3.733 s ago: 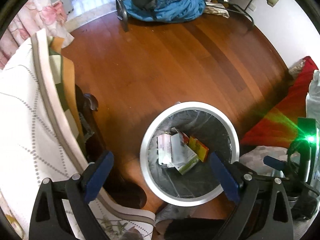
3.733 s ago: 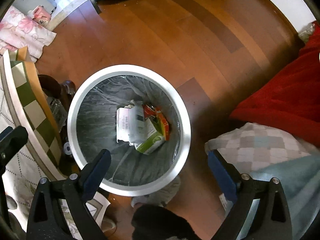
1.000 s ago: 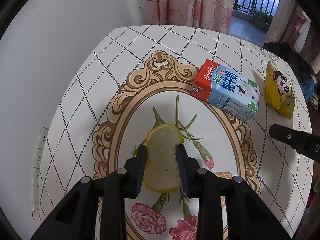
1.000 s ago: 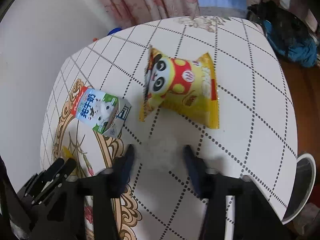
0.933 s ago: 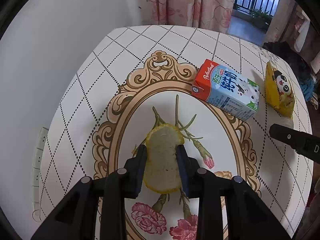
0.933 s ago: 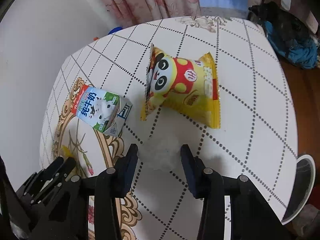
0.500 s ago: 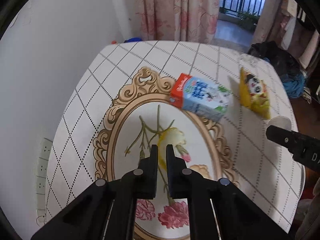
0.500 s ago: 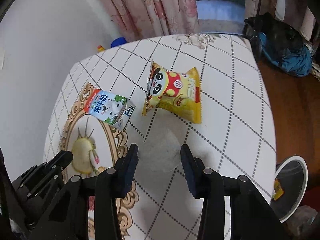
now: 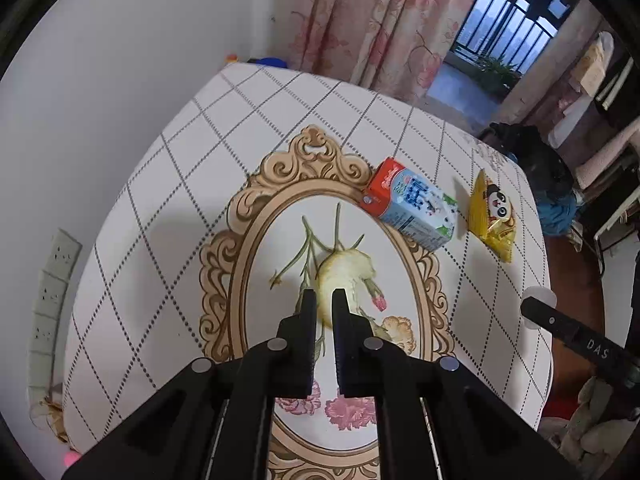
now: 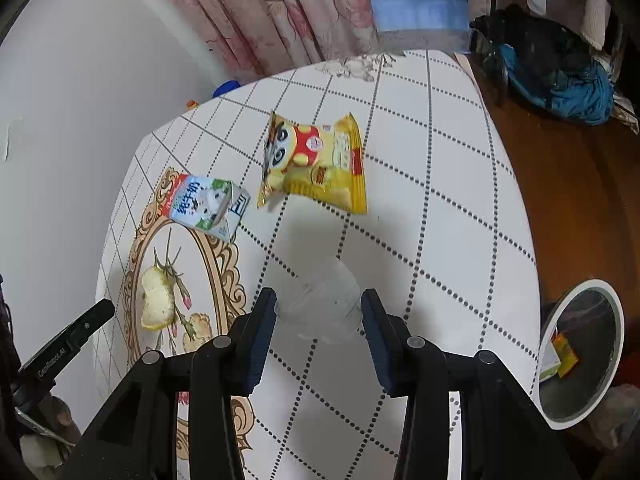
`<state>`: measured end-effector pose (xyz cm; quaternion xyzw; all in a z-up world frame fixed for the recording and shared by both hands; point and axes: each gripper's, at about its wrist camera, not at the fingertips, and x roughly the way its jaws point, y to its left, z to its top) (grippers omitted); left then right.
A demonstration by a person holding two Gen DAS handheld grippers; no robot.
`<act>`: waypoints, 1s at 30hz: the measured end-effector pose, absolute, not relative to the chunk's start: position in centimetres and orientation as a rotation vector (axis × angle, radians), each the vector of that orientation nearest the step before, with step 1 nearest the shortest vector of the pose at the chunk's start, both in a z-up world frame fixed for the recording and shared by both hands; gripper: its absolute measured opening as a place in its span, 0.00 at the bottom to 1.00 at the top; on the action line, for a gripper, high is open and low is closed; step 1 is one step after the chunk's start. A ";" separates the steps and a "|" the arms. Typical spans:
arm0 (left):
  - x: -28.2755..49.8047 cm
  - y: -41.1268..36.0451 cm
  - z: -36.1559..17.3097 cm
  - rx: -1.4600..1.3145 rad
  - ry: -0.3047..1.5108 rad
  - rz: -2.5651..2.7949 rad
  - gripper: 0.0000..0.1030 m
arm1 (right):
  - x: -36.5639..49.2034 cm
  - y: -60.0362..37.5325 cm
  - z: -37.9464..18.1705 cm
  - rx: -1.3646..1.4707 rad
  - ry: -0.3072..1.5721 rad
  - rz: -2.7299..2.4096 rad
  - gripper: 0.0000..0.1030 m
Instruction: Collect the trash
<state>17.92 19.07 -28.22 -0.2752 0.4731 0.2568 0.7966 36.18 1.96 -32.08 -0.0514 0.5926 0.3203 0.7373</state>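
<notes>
I am clamping a clear plastic cup [image 10: 320,304] in my right gripper [image 10: 319,312] above the table [image 10: 460,216], near the yellow snack bag [image 10: 320,164] and milk carton [image 10: 206,204], while my left gripper [image 9: 324,306] is hanging nearly closed, empty, over the lemon peel [image 9: 340,276].

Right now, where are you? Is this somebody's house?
Probably, yes: a lived-in room at home. A table with a flowery cloth holds a milk carton and snack bag, pink floral curtains hang behind, and a trash bin stands on the wood floor.
</notes>
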 end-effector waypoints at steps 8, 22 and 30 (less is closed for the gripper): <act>19.6 20.1 -30.9 -0.643 1.079 0.517 0.25 | 36.6 2.2 -32.3 -0.098 1.308 0.706 0.44; 23.2 18.7 -33.4 -0.388 1.153 0.609 0.27 | 36.8 2.9 -33.9 -0.132 1.323 0.695 0.44; 22.1 16.6 -30.3 -0.331 1.101 0.586 0.05 | 36.6 1.7 -33.4 -0.134 1.293 0.695 0.44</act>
